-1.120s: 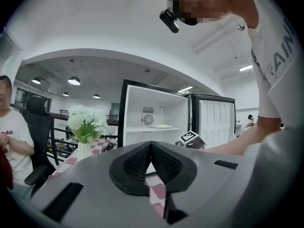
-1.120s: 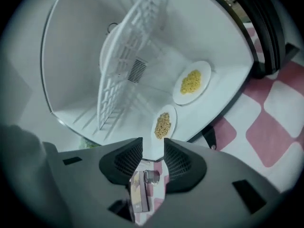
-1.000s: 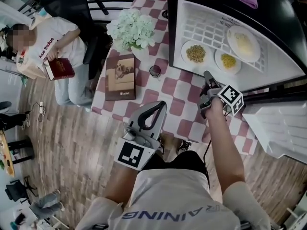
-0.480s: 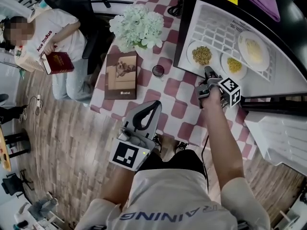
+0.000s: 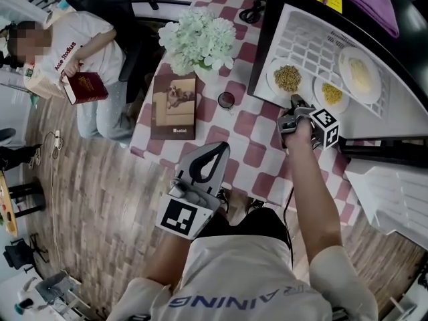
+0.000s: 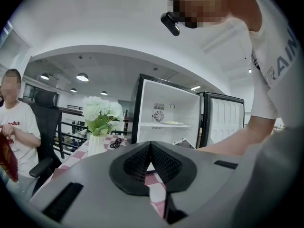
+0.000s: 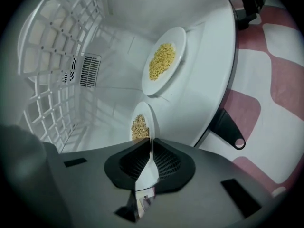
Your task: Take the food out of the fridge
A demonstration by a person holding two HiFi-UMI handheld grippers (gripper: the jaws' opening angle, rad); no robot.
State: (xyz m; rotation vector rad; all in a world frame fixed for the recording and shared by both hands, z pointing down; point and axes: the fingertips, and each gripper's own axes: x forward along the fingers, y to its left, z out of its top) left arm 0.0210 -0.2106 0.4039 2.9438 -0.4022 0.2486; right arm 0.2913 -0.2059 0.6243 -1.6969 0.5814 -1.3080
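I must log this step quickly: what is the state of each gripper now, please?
Left gripper: jaws shut, empty.
Right gripper: jaws have just been closing, now shut on the rim of the plate of brown grains.

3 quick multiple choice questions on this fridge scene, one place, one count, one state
1. Where is the brown dog-picture book? A on a chair B on the red-and-white checked tablecloth by the white flowers C on the floor
2. How many white plates of food are in the open white fridge? A one B three C five
3. The right tongs are: A open in air B shut on the white plate of brown grains C holding the book
B, it lies on the cloth; B, three show inside; B, the jaws have just been closing and pinch its rim.
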